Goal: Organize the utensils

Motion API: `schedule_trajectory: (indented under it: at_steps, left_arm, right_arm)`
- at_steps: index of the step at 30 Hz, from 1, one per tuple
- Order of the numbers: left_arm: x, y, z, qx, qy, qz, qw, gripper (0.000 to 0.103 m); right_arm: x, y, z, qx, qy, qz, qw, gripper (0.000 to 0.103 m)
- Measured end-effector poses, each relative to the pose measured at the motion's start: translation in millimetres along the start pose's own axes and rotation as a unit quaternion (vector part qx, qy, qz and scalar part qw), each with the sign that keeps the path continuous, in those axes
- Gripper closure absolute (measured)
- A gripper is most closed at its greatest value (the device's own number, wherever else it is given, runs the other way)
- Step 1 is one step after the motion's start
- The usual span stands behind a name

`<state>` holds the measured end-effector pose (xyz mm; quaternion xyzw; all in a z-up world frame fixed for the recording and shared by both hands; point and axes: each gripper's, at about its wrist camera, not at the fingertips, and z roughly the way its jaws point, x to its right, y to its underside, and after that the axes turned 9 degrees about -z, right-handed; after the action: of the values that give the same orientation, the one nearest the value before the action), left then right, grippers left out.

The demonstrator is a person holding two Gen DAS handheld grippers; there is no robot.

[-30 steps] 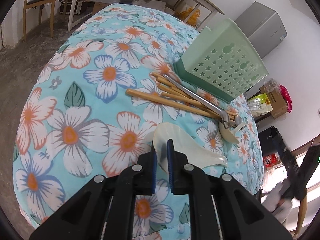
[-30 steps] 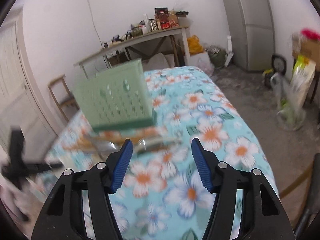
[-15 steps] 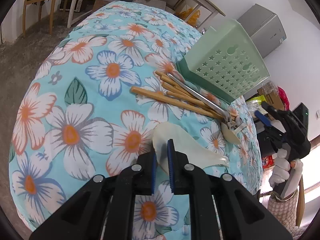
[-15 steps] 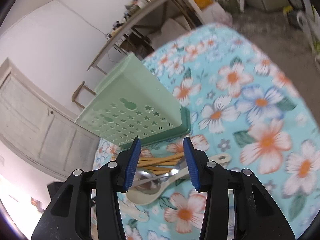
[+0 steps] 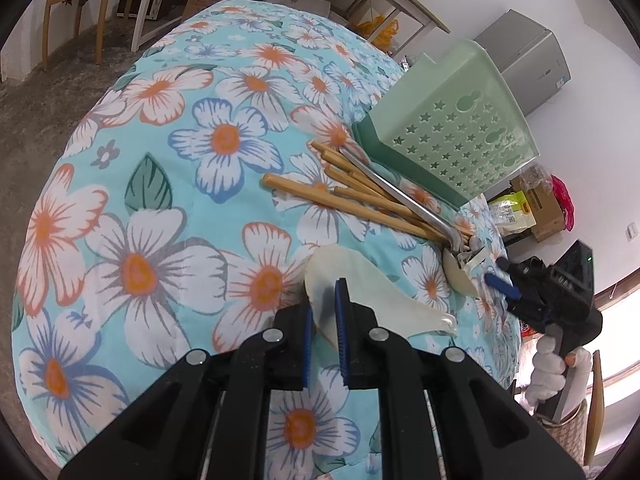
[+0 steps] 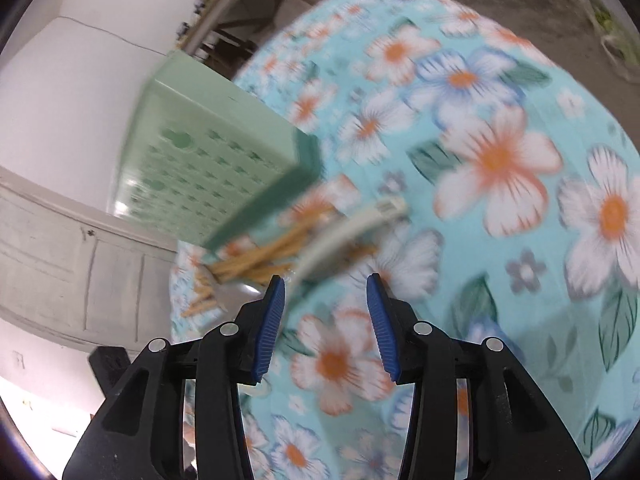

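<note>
The left gripper [image 5: 325,320] is clenched on the bowl of a cream plastic spoon [image 5: 360,292]; its 2 blue pads [image 5: 342,320] pinch the bowl's near edge, and the spoon's handle trails away to the right of the fingers over the floral tablecloth [image 5: 140,200]. Ahead of this gripper and a little to its right lies a loose heap of wooden chopsticks [image 5: 344,200] with a metal spoon [image 5: 404,200] resting across them, its handle pointing away toward the far left. Just beyond the heap stands a pale green perforated utensil holder [image 5: 452,128] on a darker green base; what is inside it cannot be seen from either view. A second cream spoon [image 5: 460,276] lies at the right end of the chopsticks, partly under the metal spoon's bowl.

The right gripper [image 6: 326,320] is released, its blue pads [image 6: 272,320] spread wide with nothing between them. It hovers above the cloth, and in the left wrist view it shows far right, just beside that second cream spoon. Its own view is motion-blurred: ahead and left of its fingers the cream spoon's handle [image 6: 348,232] slants over the chopsticks [image 6: 256,260], with the green holder [image 6: 216,152] close behind them. Further off to the left gripper's far right are a grey fridge [image 5: 532,68] and a cardboard box [image 5: 540,204].
</note>
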<state>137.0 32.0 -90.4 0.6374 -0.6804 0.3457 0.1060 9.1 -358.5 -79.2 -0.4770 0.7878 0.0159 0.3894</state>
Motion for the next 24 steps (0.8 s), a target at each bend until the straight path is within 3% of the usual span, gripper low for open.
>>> schedule_trajectory:
  at_steps: [6,12,24]
  left_arm:
    - [-0.4,-0.4,0.4,-0.001,0.002,-0.002,1.0000,0.093]
    - [-0.5,0.9,-0.7,0.000,0.003,-0.004,1.0000,0.093]
    - [-3.6,1.1,-2.6,0.004,0.002,-0.009,0.9999,0.093]
  right_arm:
    - [3.0,-9.6,-9.0,0.019,-0.026,0.017,0.999,0.061]
    - [-3.8,-25.7,-14.2,0.046,-0.026,0.020,0.998,0.060]
    - [-36.9,-7.2,23.9,-0.037,-0.150,0.041,0.987,0.060]
